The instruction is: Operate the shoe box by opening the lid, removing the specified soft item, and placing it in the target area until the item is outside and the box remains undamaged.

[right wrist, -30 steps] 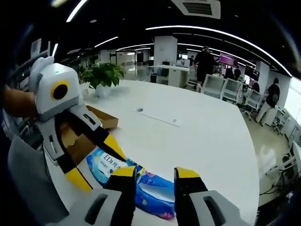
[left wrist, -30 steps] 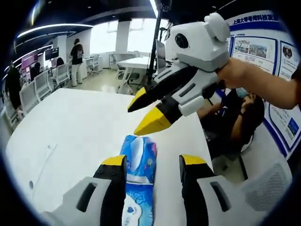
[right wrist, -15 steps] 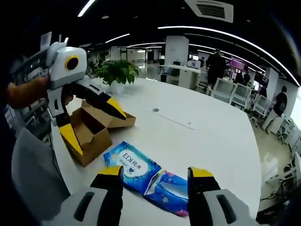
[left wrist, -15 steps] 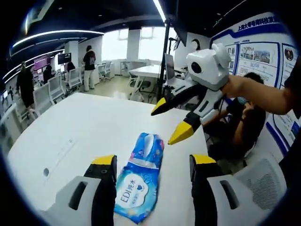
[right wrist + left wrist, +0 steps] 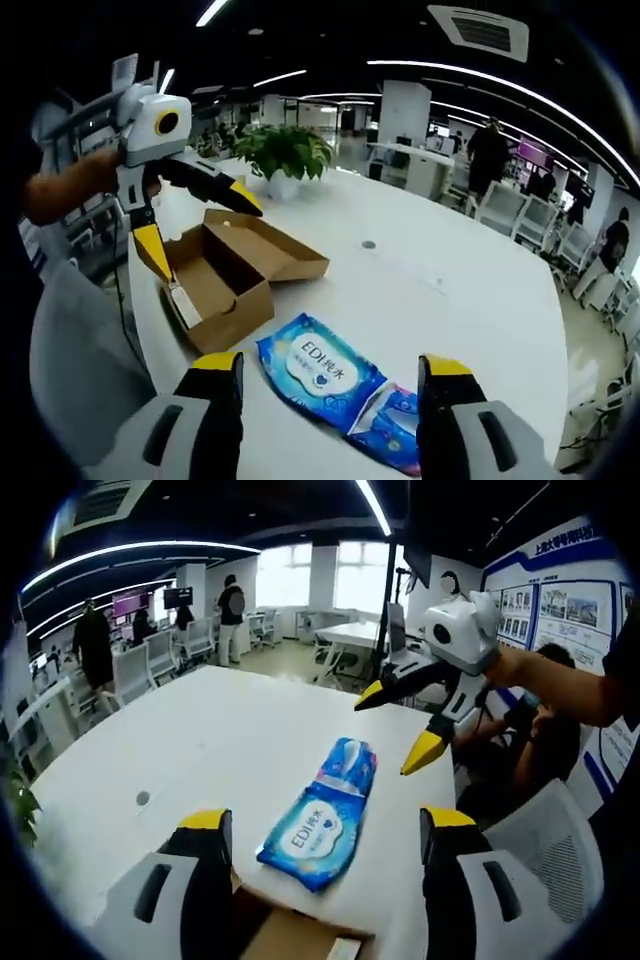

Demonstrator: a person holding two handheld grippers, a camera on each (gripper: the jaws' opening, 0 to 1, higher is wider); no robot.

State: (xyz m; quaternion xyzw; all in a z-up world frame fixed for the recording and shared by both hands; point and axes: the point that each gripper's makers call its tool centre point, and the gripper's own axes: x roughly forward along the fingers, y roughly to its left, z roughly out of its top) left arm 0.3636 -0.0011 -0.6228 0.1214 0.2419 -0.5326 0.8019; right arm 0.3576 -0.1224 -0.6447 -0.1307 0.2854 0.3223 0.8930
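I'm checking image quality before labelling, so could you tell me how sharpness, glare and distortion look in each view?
Left gripper view: blue wipes pack sharp, windows behind blown out, table edge bowed by the fisheye. Right gripper view: pack and open shoe box crisp, ceiling strips curved, mild sheen on the table.

1 wipes pack (image 5: 333,371), 1 open shoe box (image 5: 236,268), 1 potted plant (image 5: 285,156), 2 claws (image 5: 325,832) (image 5: 330,378).

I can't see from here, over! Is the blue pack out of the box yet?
Left gripper open, right gripper open, both empty. Blue wipes pack out, flat on white table beside open shoe box. Nothing in the way.
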